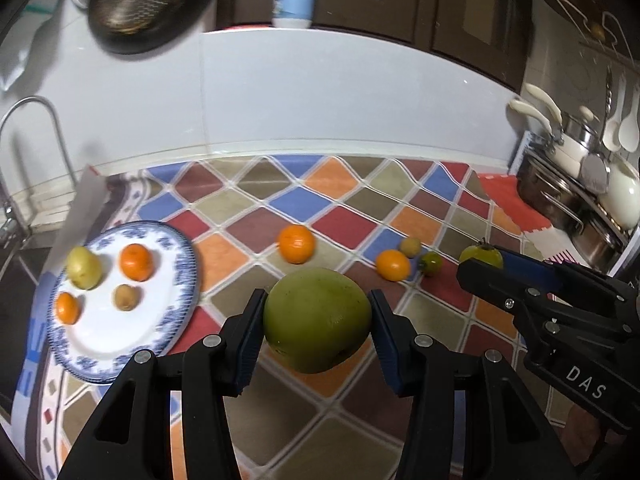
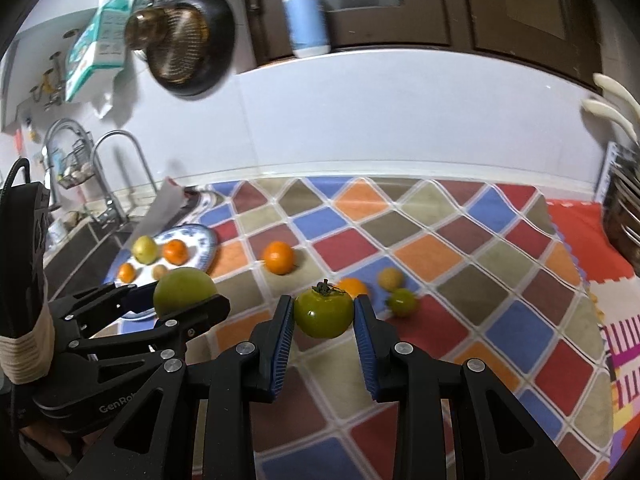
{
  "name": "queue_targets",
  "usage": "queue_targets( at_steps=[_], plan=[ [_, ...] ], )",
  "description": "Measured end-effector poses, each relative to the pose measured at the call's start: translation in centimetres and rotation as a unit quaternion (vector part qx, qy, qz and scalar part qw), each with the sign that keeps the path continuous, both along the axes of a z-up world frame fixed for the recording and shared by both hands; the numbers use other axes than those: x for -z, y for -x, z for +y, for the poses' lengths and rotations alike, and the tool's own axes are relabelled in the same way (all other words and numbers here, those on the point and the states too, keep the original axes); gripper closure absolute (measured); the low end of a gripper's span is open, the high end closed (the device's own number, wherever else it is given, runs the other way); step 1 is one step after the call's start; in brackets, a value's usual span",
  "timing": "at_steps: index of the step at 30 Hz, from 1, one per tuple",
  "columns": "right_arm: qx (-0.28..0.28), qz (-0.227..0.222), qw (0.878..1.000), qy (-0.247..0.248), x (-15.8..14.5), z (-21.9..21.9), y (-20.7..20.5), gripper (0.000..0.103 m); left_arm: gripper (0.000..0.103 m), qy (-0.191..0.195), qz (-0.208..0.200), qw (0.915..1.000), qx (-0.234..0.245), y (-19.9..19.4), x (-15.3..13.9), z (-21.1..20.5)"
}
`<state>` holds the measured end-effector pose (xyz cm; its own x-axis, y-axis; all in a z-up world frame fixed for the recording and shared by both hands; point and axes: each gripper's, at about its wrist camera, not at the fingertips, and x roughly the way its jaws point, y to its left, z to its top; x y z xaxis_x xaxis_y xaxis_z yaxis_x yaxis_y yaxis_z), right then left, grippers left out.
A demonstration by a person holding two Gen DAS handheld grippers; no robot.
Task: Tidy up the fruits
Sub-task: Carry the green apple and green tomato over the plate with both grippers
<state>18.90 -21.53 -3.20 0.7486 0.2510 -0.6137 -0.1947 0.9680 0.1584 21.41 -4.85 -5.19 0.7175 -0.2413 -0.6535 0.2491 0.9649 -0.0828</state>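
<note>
My left gripper (image 1: 316,322) is shut on a large green mango (image 1: 318,318), held above the chequered cloth; the same gripper (image 2: 182,300) and mango (image 2: 182,290) show at the left of the right wrist view. My right gripper (image 2: 323,314) is shut on a green persimmon (image 2: 323,312) with a dark stem; in the left wrist view that gripper (image 1: 486,266) and its persimmon (image 1: 478,255) sit at the right. A blue-rimmed white plate (image 1: 100,332) at the left carries two oranges, a yellow-green fruit and a small brown one. An orange (image 1: 297,243) lies loose mid-cloth.
Another orange (image 1: 393,265), a small yellowish fruit (image 1: 411,246) and a small green fruit (image 1: 431,263) lie on the cloth (image 1: 344,216) right of centre. A sink and tap (image 2: 116,176) sit at the left, pots (image 1: 576,184) at the right, a white wall behind.
</note>
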Motion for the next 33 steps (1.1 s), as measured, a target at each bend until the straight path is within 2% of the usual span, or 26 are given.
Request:
queue_targets(
  at_steps=[17, 24, 33],
  plan=[
    [-0.056, -0.016, 0.998, -0.002, -1.4, 9.4, -0.7, 0.072, 0.054, -0.002, -0.034, 0.9982, -0.050, 1.2, -2.1, 9.5],
    [-0.077, -0.007, 0.997, -0.005, -0.8, 13.4, -2.4, 0.072, 0.054, -0.014, -0.036, 0.9966, -0.073, 0.6, -1.5, 13.2],
    [-0.108, 0.005, 0.994, 0.007, 0.2, 17.9, -5.0, 0.072, 0.054, -0.022, -0.019, 0.9954, -0.091, -1.1, 0.5, 16.9]
  ],
)
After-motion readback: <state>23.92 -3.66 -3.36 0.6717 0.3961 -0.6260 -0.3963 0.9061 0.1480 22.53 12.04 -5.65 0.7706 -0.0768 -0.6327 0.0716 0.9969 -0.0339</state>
